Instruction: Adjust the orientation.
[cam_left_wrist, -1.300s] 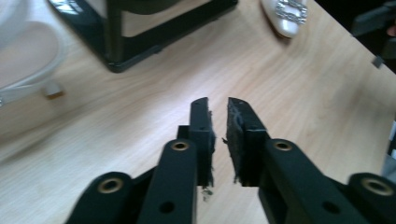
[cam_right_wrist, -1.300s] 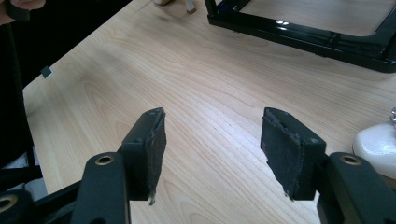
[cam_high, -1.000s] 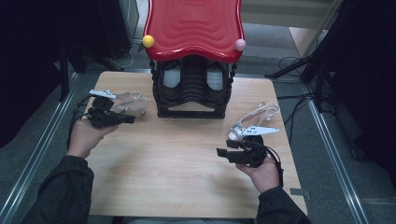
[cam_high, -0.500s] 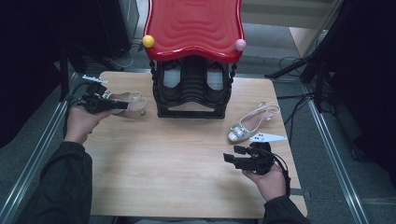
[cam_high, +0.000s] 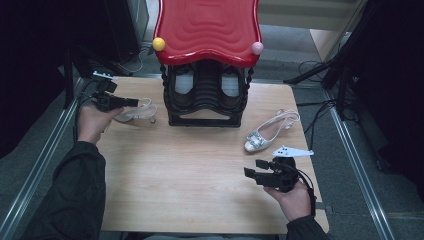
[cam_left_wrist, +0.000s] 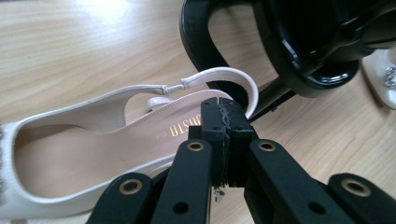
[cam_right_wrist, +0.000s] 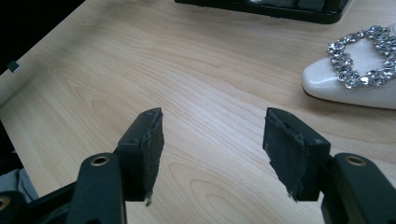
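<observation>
A white slingback shoe (cam_high: 136, 113) (cam_left_wrist: 93, 140) lies on its side at the table's left, just in front of the black shoe rack (cam_high: 204, 102). My left gripper (cam_high: 133, 103) (cam_left_wrist: 223, 106) is shut, pads pressed together with nothing seen between them, its tip over the shoe's heel end. A matching white shoe with a jewelled buckle (cam_high: 267, 132) (cam_right_wrist: 355, 74) rests at the right. My right gripper (cam_high: 254, 168) (cam_right_wrist: 212, 122) hovers open over bare wood, nearer the front edge than that shoe.
The rack carries a wavy red top (cam_high: 207, 30) with a yellow ball (cam_high: 159, 44) and a pink ball (cam_high: 257, 48); dark shoes sit inside it. The wooden table (cam_high: 190, 180) is bordered by metal rails, with cables on the floor to the right.
My left hand has moved toward the table's far left corner beside the shoe. The right gripper has drawn back from the buckled shoe toward the front edge. Both shoes lie still.
</observation>
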